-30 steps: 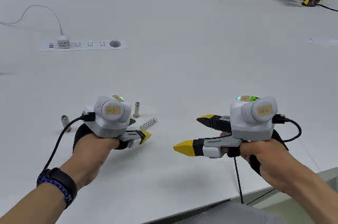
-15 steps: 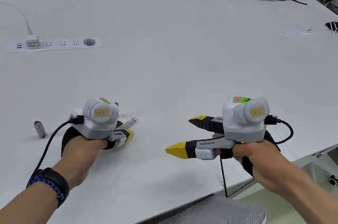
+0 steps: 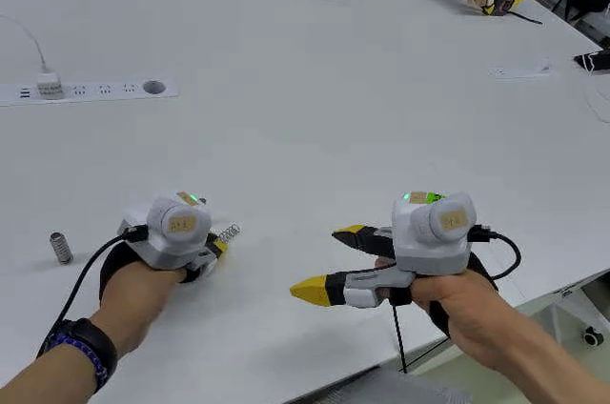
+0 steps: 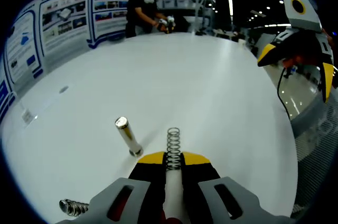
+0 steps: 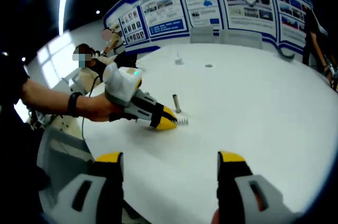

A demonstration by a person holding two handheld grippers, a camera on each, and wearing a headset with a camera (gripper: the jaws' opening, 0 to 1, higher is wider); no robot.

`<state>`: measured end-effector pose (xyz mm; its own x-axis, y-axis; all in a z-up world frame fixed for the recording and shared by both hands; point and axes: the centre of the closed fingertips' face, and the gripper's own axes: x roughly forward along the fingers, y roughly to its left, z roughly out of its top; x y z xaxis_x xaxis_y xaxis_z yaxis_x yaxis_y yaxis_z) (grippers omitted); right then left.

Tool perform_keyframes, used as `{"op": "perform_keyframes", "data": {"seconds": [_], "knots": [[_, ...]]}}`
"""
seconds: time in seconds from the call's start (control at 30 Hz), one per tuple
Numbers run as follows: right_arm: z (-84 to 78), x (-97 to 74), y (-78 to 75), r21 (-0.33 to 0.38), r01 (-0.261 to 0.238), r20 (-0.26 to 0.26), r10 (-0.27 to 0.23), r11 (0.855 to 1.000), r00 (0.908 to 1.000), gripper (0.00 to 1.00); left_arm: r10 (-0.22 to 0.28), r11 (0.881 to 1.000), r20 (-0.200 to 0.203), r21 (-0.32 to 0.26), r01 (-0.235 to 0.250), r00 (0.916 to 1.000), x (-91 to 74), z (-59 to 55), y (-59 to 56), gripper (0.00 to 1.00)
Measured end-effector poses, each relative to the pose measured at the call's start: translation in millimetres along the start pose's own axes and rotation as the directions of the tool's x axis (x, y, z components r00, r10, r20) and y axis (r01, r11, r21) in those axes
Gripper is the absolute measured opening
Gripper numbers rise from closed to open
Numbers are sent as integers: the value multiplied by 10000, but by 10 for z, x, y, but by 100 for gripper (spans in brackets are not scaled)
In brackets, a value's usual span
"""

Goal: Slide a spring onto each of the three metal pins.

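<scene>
At the near left of the white table (image 3: 315,90), the left gripper (image 3: 217,246) has its yellow jaws pinched narrow on a spring (image 3: 229,232). The spring pokes out past the tips, low over the tabletop. That gripper's own camera has the spring (image 4: 173,147) pointing straight ahead between the tips. A bare metal pin (image 4: 128,136) stands upright just beside it, close but not touching.

Farther left, well apart, there's a second pin with a spring on it (image 3: 60,248), standing by itself.

Over on the near right, the right gripper (image 3: 329,261) hangs above the table, jaws spread wide, nothing between them, tips aimed left toward the other tool. Its camera catches the left gripper (image 5: 158,119), the spring (image 5: 182,121) at its tips and the metal pin (image 5: 176,103) just beyond. A power strip (image 3: 86,90) lies at the far left.
</scene>
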<state>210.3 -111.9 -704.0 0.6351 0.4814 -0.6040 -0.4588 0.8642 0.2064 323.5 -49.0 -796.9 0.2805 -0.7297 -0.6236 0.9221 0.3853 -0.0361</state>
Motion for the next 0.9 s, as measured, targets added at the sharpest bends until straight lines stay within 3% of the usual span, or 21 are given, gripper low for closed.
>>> {"op": "perform_keyframes", "data": {"seconds": [0.57,0.73,0.9], "knots": [[4,72,54,-128,-242,-114,241,9996,9996,74,-143,9991,115,-391,148,9998,-246,-168,-96,10],[41,80,77,-48,-279,76,279,9996,9996,73,-140,9988,257,-461,151,9996,-392,-170,-148,10],[102,118,127,565,-491,623,455,9972,9970,71,-103,9985,575,-524,133,9983,-607,-137,-198,10]]}}
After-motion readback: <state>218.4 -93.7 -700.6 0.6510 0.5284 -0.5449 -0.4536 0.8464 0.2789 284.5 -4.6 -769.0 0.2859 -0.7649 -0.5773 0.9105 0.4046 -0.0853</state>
